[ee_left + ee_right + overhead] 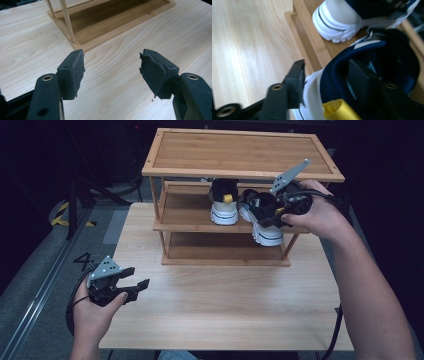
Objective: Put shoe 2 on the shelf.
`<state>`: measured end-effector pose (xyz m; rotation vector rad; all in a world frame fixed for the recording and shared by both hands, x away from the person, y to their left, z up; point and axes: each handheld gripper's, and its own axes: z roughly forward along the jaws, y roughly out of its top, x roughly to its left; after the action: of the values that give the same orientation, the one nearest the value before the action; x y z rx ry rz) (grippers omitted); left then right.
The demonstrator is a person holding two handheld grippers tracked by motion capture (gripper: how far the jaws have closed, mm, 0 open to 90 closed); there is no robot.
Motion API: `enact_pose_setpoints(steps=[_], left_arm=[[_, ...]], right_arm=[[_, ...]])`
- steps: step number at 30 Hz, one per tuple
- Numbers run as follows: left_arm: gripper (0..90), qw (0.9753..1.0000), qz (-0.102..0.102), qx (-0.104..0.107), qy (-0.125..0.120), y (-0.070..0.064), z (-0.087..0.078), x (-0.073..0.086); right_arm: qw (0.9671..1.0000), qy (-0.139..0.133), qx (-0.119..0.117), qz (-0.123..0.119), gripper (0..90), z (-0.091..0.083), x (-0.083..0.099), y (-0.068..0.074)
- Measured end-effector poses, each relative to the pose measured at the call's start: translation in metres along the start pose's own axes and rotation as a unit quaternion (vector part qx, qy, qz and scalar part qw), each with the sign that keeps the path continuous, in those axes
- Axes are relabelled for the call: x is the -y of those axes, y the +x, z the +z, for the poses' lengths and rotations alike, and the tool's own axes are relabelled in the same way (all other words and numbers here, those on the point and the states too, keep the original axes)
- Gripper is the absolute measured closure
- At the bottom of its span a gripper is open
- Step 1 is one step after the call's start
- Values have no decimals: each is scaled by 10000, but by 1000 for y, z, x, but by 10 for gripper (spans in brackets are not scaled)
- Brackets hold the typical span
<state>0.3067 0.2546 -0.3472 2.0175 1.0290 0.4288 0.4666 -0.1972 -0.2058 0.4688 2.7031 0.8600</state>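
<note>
Now, from the high view, the right gripper (276, 213) is clasping the second shoe (261, 217) at the middle shelf's (182, 210) edge, beside the first shoe (223, 201) already parked there. In the left gripper view, the left gripper (112, 72) is hanging spread over the tabletop (30, 45). In the right gripper view, one jaw is reaching inside the collar, one outside: placement nearly finished, release remaining.

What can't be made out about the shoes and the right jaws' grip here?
- Held shoe, high view: its heel is covered by the hand and right gripper.
- Other shoe, high view: its front is hidden under the rack's top shelf.
- Right gripper view: motion blur; how firmly the jaws pinch the collar is unclear.
</note>
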Motion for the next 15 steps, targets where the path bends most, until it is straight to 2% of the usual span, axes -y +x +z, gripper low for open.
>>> enact_pose_setpoints(steps=[2, 3, 4, 6, 7, 10, 11, 12, 13, 14, 15], left_arm=[[362, 10000, 27, 20, 4, 0, 2, -3], [362, 10000, 43, 35, -3, 0, 4, -4], [362, 10000, 32, 61, 16, 0, 6, -5], [362, 9999, 112, 110, 22, 0, 10, -8], [362, 9998, 93, 145, 28, 0, 15, -10], [361, 9998, 105, 179, 54, -1, 20, -13], [362, 9998, 105, 179, 54, -1, 20, -13], [361, 9997, 145, 197, 50, -2, 22, -15], [361, 9997, 145, 197, 50, -2, 22, -15], [361, 9997, 133, 213, 63, -4, 24, -16], [362, 9997, 133, 213, 63, -4, 24, -16]], right_arm=[[9994, -274, 234, -2, 446, -9, 5, 3], [9994, -274, 234, -2, 446, -9, 5, 3], [9986, -417, 336, -14, 446, -19, 9, 7], [9981, -498, 358, -15, 445, -23, 10, 9], [9962, -760, 426, 10, 445, -36, 15, 14], [9936, -999, 513, 67, 451, -51, 25, 20], [9936, -999, 513, 67, 451, -51, 25, 20], [9923, -1118, 509, 158, 485, -57, 34, 23], [9923, -1118, 509, 158, 485, -57, 34, 23], [9912, -1200, 483, 289, 509, -59, 43, 24], [9912, -1200, 483, 289, 509, -59, 43, 24]])
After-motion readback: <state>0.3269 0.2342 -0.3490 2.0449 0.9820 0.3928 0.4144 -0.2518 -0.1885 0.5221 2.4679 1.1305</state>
